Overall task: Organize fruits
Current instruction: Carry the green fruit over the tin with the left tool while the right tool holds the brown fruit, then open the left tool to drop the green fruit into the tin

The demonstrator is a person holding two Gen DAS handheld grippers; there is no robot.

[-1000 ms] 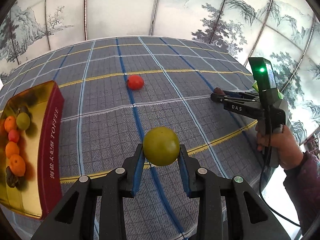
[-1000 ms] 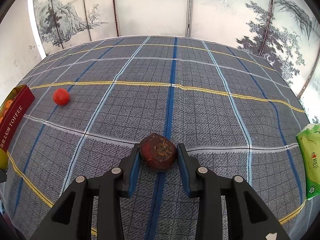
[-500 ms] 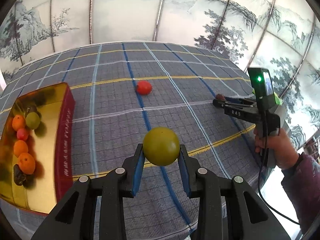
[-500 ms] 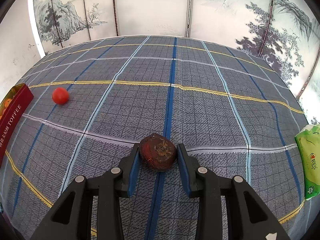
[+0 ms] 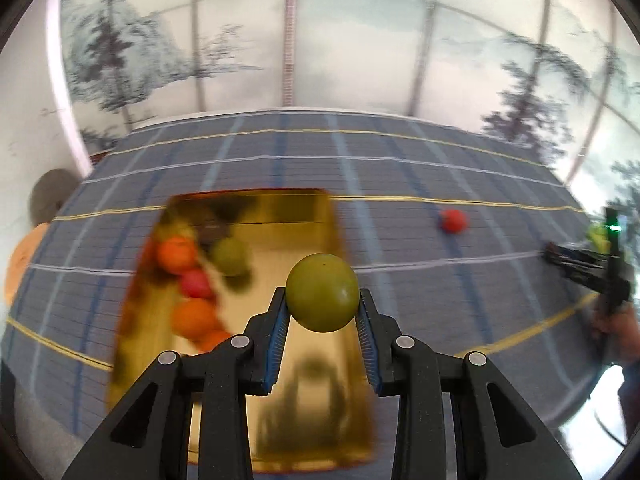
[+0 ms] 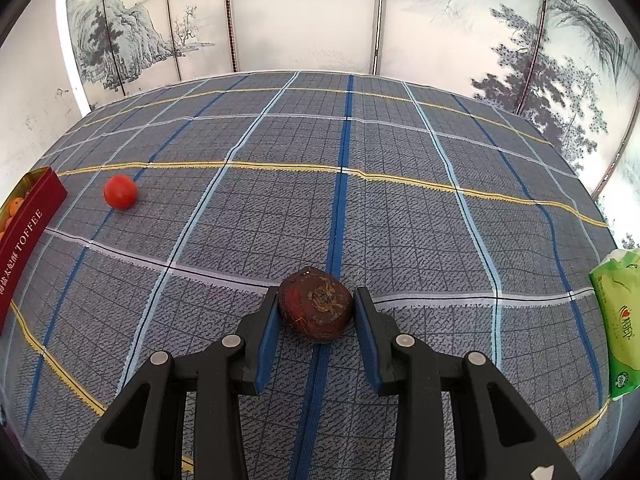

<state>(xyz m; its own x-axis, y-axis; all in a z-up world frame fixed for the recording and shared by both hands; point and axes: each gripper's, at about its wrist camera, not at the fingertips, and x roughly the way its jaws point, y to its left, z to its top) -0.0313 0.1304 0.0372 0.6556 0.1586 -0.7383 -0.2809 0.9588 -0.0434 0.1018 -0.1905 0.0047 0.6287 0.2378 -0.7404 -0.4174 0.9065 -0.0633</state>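
Observation:
My left gripper (image 5: pixel 322 312) is shut on a green round fruit (image 5: pixel 322 298) and holds it above the gold tin box (image 5: pixel 280 216). The blurred box holds several orange, red and green fruits (image 5: pixel 188 264) along its left side. My right gripper (image 6: pixel 316 312) is shut on a dark brown-red fruit (image 6: pixel 315 304) just over the checked tablecloth (image 6: pixel 400 200). A red tomato-like fruit (image 6: pixel 120 191) lies loose on the cloth, also seen as the red fruit (image 5: pixel 453 221) right of the box. The right gripper (image 5: pixel 584 264) shows at the far right of the left wrist view.
The box's red "TOFFEE" side (image 6: pixel 28 236) sits at the cloth's left edge. A green tissue pack (image 6: pixel 618 320) lies at the right edge. A painted folding screen (image 6: pixel 304 16) stands behind the table. A person's hand (image 5: pixel 616 324) holds the right gripper.
The left gripper has swung left with the green fruit, from over the open cloth to over the gold box. The right gripper and its dark fruit have stayed put.

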